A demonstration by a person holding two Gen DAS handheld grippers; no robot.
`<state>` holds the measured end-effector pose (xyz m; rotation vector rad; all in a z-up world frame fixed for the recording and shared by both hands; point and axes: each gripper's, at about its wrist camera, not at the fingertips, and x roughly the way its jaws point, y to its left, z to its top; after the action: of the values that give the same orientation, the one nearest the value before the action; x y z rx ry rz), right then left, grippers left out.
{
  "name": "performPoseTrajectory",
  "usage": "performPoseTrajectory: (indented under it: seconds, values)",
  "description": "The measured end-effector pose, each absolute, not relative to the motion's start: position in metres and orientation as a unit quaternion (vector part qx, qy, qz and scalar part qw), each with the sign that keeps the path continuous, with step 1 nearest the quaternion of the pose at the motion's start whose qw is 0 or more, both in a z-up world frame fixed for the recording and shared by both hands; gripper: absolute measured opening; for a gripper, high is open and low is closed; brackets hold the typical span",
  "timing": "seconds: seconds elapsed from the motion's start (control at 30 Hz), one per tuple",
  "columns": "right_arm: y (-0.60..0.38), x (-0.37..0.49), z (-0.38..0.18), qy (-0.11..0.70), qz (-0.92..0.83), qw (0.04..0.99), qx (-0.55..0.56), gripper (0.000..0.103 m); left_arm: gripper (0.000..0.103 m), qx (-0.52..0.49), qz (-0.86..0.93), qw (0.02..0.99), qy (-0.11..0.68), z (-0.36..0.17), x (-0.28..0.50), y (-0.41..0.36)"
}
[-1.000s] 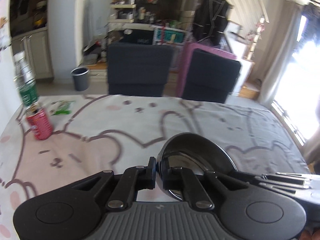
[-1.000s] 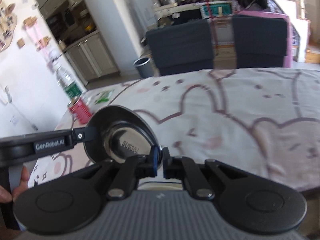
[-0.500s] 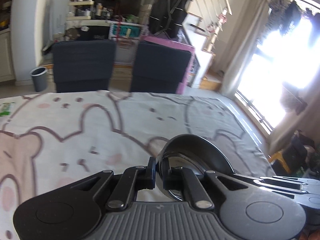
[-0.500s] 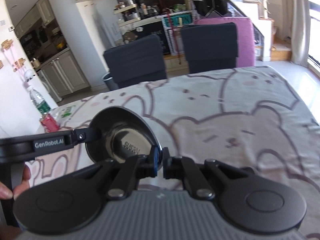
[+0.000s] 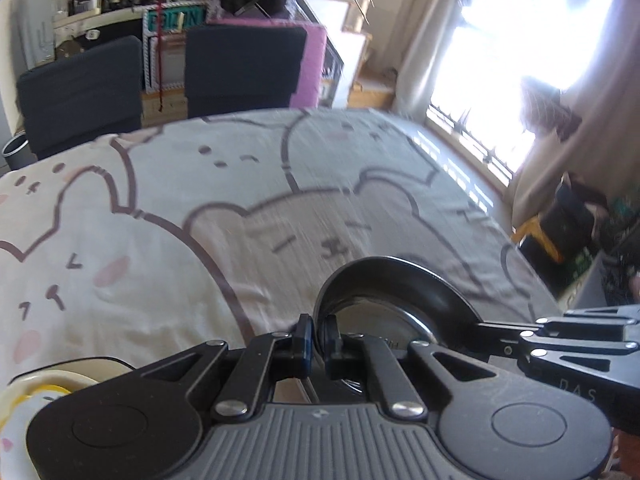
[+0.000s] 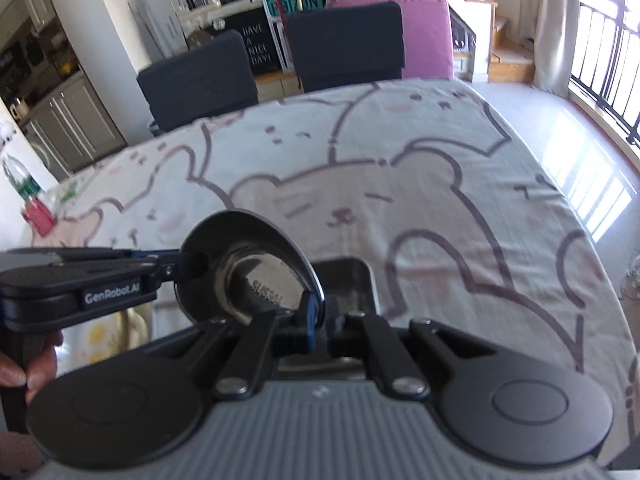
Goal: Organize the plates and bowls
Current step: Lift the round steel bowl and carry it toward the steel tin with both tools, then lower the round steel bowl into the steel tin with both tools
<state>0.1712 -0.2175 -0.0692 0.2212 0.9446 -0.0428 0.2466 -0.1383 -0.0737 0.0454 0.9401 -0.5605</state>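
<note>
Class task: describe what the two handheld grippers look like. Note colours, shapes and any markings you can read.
Both grippers are black, with a ribbed grey base, two round discs and silver rivets on angular linkage arms. The left gripper has blue-edged pads; so does the right gripper. From the right wrist view, the left one's side reads "GenRobot.AI". From the left wrist view, the right one's side shows the letters "DAS".

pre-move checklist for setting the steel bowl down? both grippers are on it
1. Left gripper shut on bowl rim: ok.
2. Right gripper shut on the opposite rim: ok.
3. Bowl level: not ok, it is tilted.
4. Bowl empty: ok.
5. Landing spot free: cannot tell; a dark tray sits just below, and yellow-patterned dishes lie to the left.
6. Tablecloth ahead bare: ok.
</note>
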Motion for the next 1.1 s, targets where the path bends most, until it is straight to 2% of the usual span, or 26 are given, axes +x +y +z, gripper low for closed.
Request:
performPoseTrajectory:
  seconds: [0.73, 1.1]
  values:
    - [-0.212, 0.187, -0.092, 0.510, -0.006, 0.859, 0.046, 0.008, 0.006, 0.097, -0.256, 0.835, 0.478, -0.123, 0.261, -0.167]
    - [-0.220, 0.198, -0.110, 0.528, -0.012, 0.848, 0.046, 0.008, 0.006, 0.089, -0.262, 0.831, 0.483, -0.126, 0.263, -0.169]
